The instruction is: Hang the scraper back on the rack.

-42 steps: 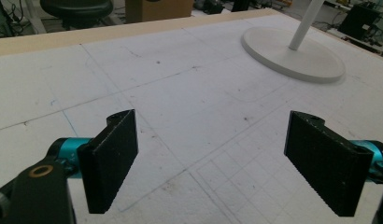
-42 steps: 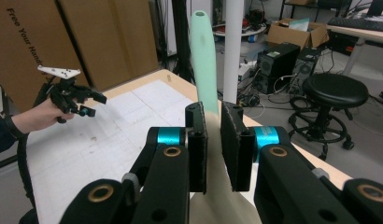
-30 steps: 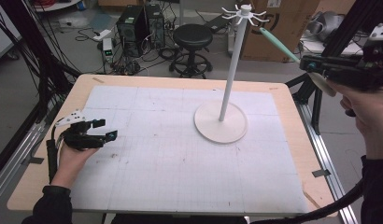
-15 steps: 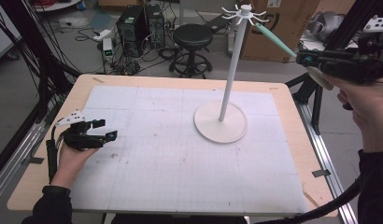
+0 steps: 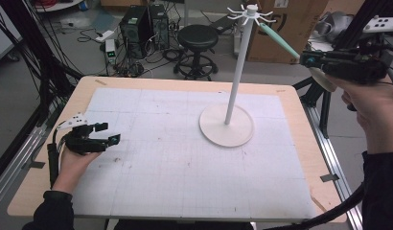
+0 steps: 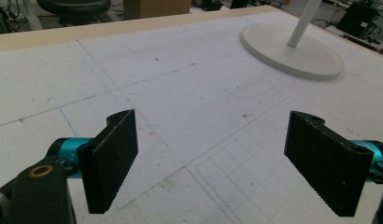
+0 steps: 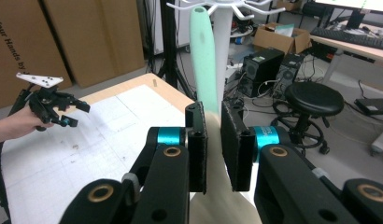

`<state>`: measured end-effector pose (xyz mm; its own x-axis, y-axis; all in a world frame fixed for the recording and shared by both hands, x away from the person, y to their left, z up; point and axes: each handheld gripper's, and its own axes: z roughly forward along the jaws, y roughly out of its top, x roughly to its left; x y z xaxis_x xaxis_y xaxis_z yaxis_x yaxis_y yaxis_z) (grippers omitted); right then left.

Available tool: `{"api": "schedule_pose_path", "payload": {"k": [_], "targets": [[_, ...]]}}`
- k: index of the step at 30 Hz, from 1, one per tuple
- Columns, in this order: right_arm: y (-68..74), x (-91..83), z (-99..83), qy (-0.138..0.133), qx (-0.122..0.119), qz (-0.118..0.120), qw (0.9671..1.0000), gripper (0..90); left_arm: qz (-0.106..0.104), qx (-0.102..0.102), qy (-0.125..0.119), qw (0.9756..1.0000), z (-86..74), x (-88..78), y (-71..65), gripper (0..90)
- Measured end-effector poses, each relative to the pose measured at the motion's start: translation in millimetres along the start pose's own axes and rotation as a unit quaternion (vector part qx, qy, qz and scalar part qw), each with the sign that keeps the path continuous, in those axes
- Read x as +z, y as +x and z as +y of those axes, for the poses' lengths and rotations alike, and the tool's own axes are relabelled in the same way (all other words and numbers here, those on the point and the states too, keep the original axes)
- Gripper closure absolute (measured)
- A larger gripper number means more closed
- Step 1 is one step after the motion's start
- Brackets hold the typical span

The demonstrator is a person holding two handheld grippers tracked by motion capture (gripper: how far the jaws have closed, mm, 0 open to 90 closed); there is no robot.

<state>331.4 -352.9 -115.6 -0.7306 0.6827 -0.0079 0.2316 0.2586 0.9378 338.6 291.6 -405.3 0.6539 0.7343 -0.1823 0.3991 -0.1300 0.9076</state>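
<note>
The right gripper (image 5: 307, 61) is clamped on a spatula (image 5: 281, 42) with a mint-green handle and a cream blade; in the right gripper view both black pads (image 7: 197, 154) press the spatula (image 7: 203, 70) where handle meets blade, the handle running up toward twelve o'clock. From the high view, that gripper is held in the air off the table's right edge, at about two o'clock from the table's centre, and the handle slants up to eleven o'clock, its tip just beside the hooks of a white utensil stand (image 5: 240, 62); whether it touches a hook cannot be told. The stand's round base (image 5: 226, 127) rests on the white gridded mat (image 5: 156, 163). The left gripper (image 5: 106, 134) lies low over the mat at nine o'clock, jaws wide apart with nothing between them.
</note>
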Motion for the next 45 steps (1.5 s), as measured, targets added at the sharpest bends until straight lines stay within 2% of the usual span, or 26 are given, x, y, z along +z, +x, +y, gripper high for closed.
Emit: {"api": "schedule_pose_path", "payload": {"k": [13,18,19,20,26,28,29,30,32,33,37,38,40,41,45], "targets": [[-7.9,6.3,-9.4,0.016,0.009,-0.016,0.9997,81.2,0.001,0.002,0.004,1.0,-0.2,0.4,0.2,18.1],[-8.1,8.9,-10.3,0.018,0.01,-0.013,0.9997,80.5,0.001,0.002,0.003,1.0,-0.2,0.3,0.2,18.1],[-7.4,10.0,-10.8,0.019,0.006,-0.016,0.9997,79.0,0.0,0.001,0.003,1.0,-0.1,0.2,0.2,18.1],[-5.8,10.9,-11.8,0.01,0.005,-0.023,0.9997,66.1,0.0,0.001,0.002,1.0,-0.2,0.1,0.2,18.1],[-4.0,14.4,-16.3,0.01,0.001,-0.024,0.9997,57.2,0.0,0.0,0.001,1.0,-0.1,-0.2,0.2,18.1],[-1.8,17.1,-21.5,0.008,0.0,-0.018,0.9998,53.3,-0.001,0.001,0.002,1.0,-0.1,-0.4,0.4,18.1],[0.5,21.2,-28.7,0.003,-0.003,-0.015,0.9999,49.6,-0.001,0.001,0.001,1.0,-0.1,-0.5,0.2,18.1],[0.5,21.2,-28.7,0.003,-0.003,-0.015,0.9999,49.6,-0.001,0.002,0.002,1.0,0.0,-0.7,0.3,18.1],[3.6,28.8,-43.6,-0.004,-0.003,-0.004,1.0,45.1,0.0,0.002,0.002,1.0,0.1,-0.9,0.0,18.1],[3.6,28.8,-43.6,-0.004,-0.003,-0.004,1.0,45.1,-0.001,0.003,0.003,1.0,0.0,-1.1,0.2,18.1],[10.2,49.4,-85.0,-0.012,0.0,0.022,0.9997,37.6,-0.002,0.003,0.003,1.0,-0.1,-0.7,0.5,18.1],[10.2,49.4,-85.0,-0.012,0.0,0.022,0.9997,37.6,-0.002,0.002,0.002,1.0,-0.2,-0.3,0.5,18.1],[12.0,62.0,-109.0,-0.008,0.007,0.038,0.9992,34.2,-0.003,0.002,0.002,1.0,-0.4,0.0,0.5,18.1],[12.0,62.0,-109.0,-0.008,0.007,0.038,0.9992,34.2,-0.003,0.003,0.002,1.0,-0.4,0.1,0.4,18.1],[15.7,79.8,-144.3,-0.001,0.02,0.054,0.9984,28.3,-0.006,0.003,-0.001,1.0,-0.5,0.2,0.7,18.1]]}}
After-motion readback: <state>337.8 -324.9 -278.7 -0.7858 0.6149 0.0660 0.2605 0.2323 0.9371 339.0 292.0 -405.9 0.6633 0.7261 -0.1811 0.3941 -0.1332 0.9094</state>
